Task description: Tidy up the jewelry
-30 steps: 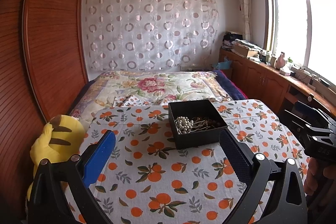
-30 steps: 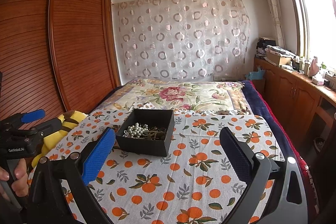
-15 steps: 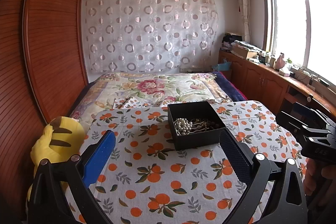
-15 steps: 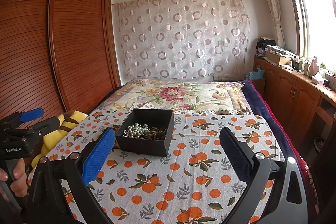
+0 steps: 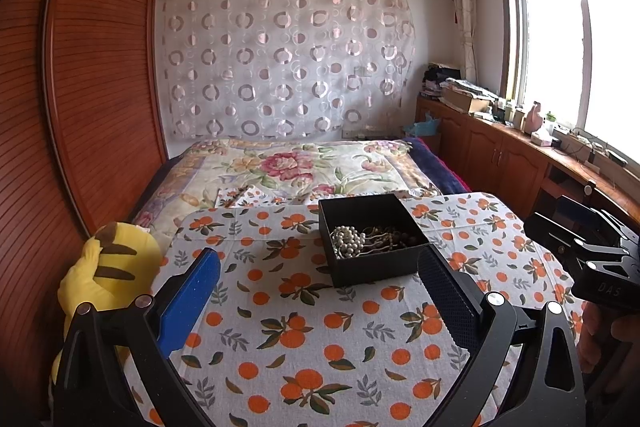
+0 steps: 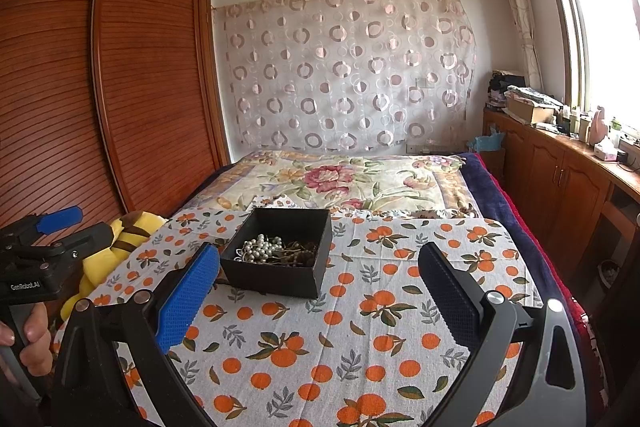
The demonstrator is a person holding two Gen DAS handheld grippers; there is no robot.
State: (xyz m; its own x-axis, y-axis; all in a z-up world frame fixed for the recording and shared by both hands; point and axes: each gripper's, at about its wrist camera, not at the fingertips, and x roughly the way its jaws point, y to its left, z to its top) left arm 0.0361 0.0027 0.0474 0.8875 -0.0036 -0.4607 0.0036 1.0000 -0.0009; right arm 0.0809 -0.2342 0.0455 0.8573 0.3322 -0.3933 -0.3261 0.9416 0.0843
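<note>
**Black box of jewelry, table centre**

Black box (image 5: pixel 374 239): open, on orange-print tablecloth (image 5: pixel 320 327); holds pearl beads (image 5: pixel 348 241) and dark tangled strands. Left gripper (image 5: pixel 320 291) and right gripper (image 6: pixel 320 281): fingers spread apart, empty, near side. Yellow plush (image 5: pixel 100 267): left, off table.

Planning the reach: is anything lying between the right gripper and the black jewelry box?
Nothing: in the right wrist view only bare orange-print cloth separates the open right gripper from the black jewelry box, which sits ahead and left.

Left gripper (image 5: pixel 318 293) and right gripper (image 6: pixel 318 287) both gape empty.
</note>
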